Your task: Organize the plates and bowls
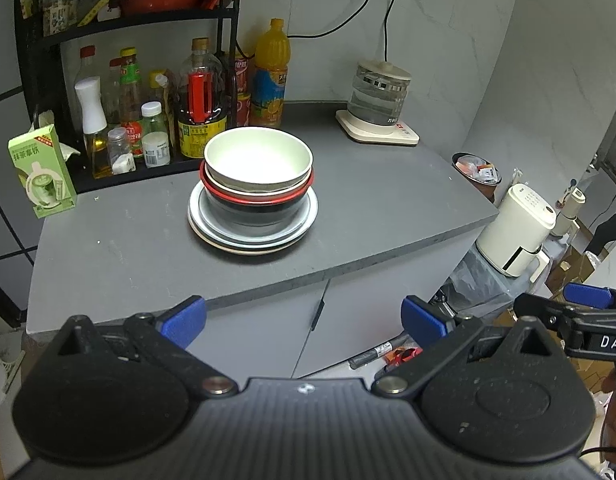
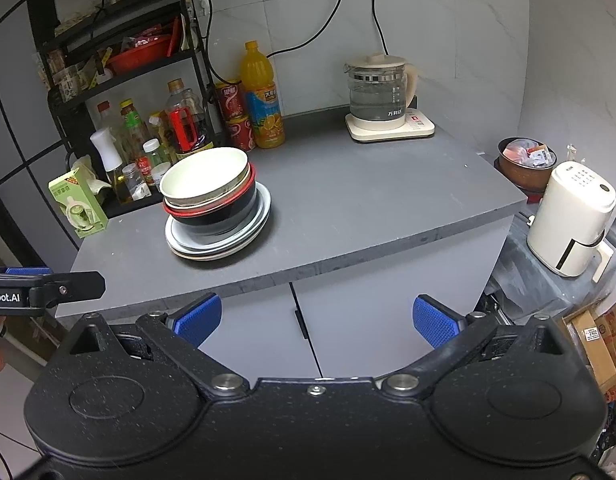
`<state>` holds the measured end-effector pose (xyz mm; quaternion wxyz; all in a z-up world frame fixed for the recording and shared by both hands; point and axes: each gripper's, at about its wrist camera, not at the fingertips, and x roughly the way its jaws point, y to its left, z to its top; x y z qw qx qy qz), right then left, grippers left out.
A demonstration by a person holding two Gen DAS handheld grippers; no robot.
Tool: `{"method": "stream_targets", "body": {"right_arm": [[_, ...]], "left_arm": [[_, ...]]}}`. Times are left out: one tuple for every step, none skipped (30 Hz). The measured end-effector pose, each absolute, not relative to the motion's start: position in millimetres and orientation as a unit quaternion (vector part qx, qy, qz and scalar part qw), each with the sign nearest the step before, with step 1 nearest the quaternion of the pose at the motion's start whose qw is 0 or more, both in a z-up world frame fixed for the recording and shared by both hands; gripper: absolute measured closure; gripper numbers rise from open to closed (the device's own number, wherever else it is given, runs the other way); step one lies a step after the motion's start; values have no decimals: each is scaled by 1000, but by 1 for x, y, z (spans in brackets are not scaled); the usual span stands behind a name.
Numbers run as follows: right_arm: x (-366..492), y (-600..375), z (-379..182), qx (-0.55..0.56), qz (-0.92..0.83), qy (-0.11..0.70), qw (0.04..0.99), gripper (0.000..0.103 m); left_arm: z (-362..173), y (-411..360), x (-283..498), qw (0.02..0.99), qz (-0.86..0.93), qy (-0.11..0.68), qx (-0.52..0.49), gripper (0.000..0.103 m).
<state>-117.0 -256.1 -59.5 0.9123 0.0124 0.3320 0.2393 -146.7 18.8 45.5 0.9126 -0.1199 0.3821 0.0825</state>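
Observation:
A stack of dishes stands on the grey counter (image 1: pixel 368 200). A cream bowl (image 1: pixel 258 158) sits on top, nested in a red-rimmed black bowl (image 1: pixel 255 204), on grey and cream plates (image 1: pixel 251 236). The same stack shows in the right wrist view, with the cream bowl (image 2: pixel 203 178) tilted, the black bowl (image 2: pixel 215 212) and the plates (image 2: pixel 219 244). My left gripper (image 1: pixel 303 320) is open and empty, held in front of the counter edge. My right gripper (image 2: pixel 318 320) is open and empty, also short of the counter, to the right of the left one.
A black rack (image 1: pixel 127 20) with bottles (image 1: pixel 199 100) stands at the back left. A green carton (image 1: pixel 41 172), an orange juice bottle (image 1: pixel 271 72) and a glass kettle (image 1: pixel 378 92) are on the counter. A white appliance (image 2: pixel 570 220) and a bin (image 2: pixel 526 164) sit to the right.

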Motion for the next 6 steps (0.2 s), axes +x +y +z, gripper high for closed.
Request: {"method": "stream_targets", "body": {"right_arm": [[-117, -256, -60, 13, 239, 333, 912, 0], [-117, -257, -60, 14, 238, 333, 912, 0], [-118, -258, -60, 15, 238, 334, 912, 0], [-118, -258, -60, 16, 238, 334, 912, 0], [-118, -259, -60, 15, 238, 334, 912, 0], [-118, -259, -60, 14, 238, 335, 912, 0]], "left_arm": [[46, 18, -147, 913, 82, 382, -119, 1], [46, 18, -147, 913, 82, 383, -119, 1], [46, 17, -147, 913, 81, 383, -119, 1], [46, 17, -146, 913, 81, 383, -120, 1], [46, 16, -146, 912, 80, 383, -120, 1], [46, 16, -146, 912, 82, 384, -121, 1]]}}
